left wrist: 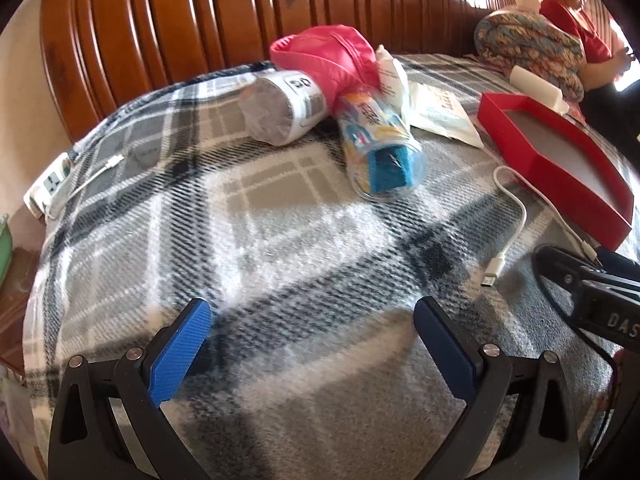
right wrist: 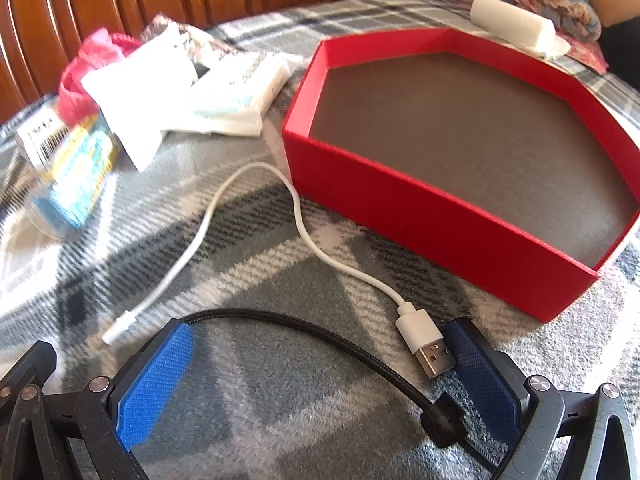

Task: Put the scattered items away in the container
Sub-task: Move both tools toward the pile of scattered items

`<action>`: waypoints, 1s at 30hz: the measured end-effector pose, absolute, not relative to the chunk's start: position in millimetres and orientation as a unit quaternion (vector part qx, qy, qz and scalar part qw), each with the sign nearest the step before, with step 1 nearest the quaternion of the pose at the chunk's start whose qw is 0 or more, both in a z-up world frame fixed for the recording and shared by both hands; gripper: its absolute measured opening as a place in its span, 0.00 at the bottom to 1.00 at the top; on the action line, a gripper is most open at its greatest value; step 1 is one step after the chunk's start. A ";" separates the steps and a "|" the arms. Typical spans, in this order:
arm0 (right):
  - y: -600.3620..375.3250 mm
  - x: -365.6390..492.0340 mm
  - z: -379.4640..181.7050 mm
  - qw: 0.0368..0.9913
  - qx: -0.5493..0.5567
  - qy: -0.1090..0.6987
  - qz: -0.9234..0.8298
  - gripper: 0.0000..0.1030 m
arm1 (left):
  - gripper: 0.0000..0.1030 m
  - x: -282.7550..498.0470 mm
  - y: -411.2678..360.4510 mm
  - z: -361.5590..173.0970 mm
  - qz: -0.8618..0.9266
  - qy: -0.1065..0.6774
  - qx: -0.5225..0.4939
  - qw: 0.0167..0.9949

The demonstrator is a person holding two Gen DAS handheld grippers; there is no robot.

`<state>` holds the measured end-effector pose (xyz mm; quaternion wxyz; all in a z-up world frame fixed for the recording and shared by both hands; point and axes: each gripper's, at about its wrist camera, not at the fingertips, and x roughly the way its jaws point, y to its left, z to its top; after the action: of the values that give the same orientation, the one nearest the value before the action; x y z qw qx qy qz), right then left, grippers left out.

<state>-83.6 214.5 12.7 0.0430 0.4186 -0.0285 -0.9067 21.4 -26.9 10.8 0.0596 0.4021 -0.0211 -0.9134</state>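
**Desk:** While sunlight is falling across the plaid blanket, what is sitting in the red box?

**Photographer:** Nothing visible. It is lying right of centre in the right wrist view, its grey floor bare. A white roll is resting just beyond its far wall, upper right.

**Desk:** And the loose items?

**Photographer:** A white USB cable is curling along the box's near wall, its plug lying just beside the right gripper. White packets, a pink cloth, a grey roll and a clear jar with a blue and yellow label are bunching together at upper left of that view, all outside the box.

**Desk:** The tongs?

**Photographer:** Both are standing wide apart, gripping nothing. The left gripper is hovering at bottom centre of its own view over bare blanket. A black braided cable is arcing between the right one's blue pads.

**Desk:** Background?

**Photographer:** A slatted wooden backrest is running across the top; a person in red is sitting upper right beside a floral bundle.
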 end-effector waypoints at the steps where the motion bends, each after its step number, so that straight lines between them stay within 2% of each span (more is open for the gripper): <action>1: 214.2 -81.3 16.5 0.044 0.412 -0.033 -0.910 1.00 | 1.00 21.6 -30.3 11.0 -0.913 -0.024 0.402 0.070; 5: 203.9 -70.6 47.8 0.068 0.360 -0.032 -0.930 1.00 | 1.00 12.5 -43.8 5.7 -0.905 0.008 0.421 0.056; 11: 174.1 -66.5 88.1 0.130 0.318 0.012 -0.939 1.00 | 1.00 19.9 -49.1 7.1 -0.907 0.007 0.418 0.057; 15: 176.1 -87.3 93.0 0.169 0.336 -0.043 -0.926 1.00 | 1.00 29.6 -54.4 11.8 -0.911 -0.012 0.409 0.061; 20: 202.5 -116.9 89.2 0.142 0.351 -0.123 -0.917 1.00 | 1.00 50.7 -49.8 52.2 -0.943 -0.067 0.317 0.079; 24: 226.8 -134.4 86.3 0.095 0.367 -0.159 -0.912 1.00 | 1.00 39.4 -49.7 95.2 -0.962 -0.041 0.271 0.022; 30: 264.9 -127.1 79.6 0.065 0.363 -0.190 -0.910 1.00 | 1.00 -32.6 -15.2 128.2 -0.963 0.000 0.260 -0.066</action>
<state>-127.1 264.9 79.6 0.0646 0.3630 -0.1896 -0.9100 -32.6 -15.2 128.2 -0.0655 0.2596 -0.0004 -0.9635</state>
